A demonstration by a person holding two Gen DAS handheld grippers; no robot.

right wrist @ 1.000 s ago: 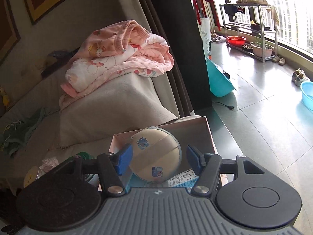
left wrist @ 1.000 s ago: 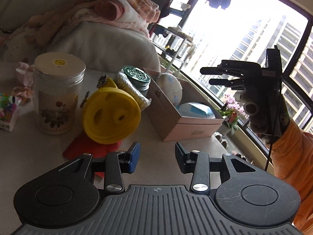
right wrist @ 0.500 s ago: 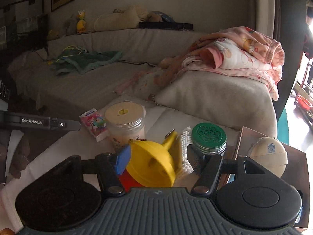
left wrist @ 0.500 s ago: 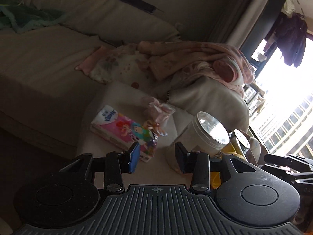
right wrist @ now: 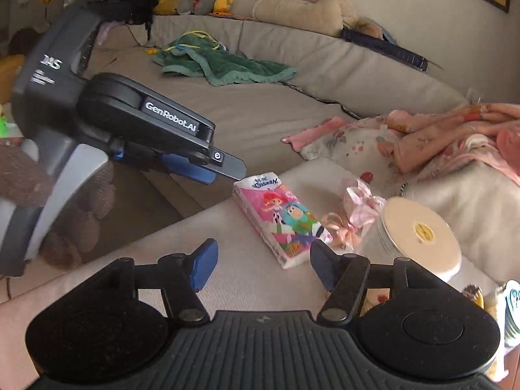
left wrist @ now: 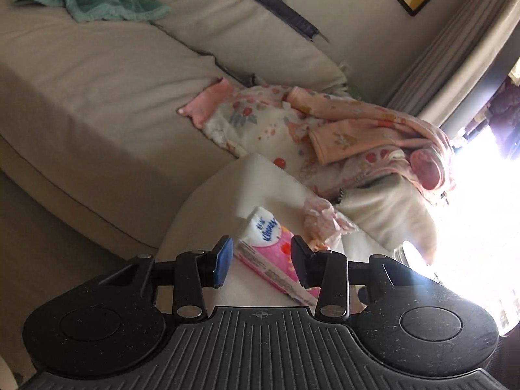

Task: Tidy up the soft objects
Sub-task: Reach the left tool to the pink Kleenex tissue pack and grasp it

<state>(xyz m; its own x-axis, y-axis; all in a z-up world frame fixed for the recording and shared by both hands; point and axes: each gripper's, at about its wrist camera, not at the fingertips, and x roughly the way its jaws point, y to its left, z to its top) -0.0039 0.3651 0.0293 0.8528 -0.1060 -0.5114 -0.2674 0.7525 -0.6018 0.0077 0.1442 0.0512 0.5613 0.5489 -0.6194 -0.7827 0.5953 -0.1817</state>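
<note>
Beige cushioned table (right wrist: 227, 279) carries the pink cartoon-printed soft tissue pack (right wrist: 279, 217). We judge the approach step: left gripper (left wrist: 261, 261) and right gripper (right wrist: 261, 268), both spread and empty, must next straddle and pinch it.

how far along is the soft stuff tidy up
Nothing looks sorted yet. Both hand-held grippers are open and empty: the left hand-held gripper is lined up on the tissue pack, its tips close to the pack's near end, and the right hand-held gripper hovers just short of it. Left to do: the pack, the pink bow bag, the pink blankets and the green blanket all lie loose.
</note>
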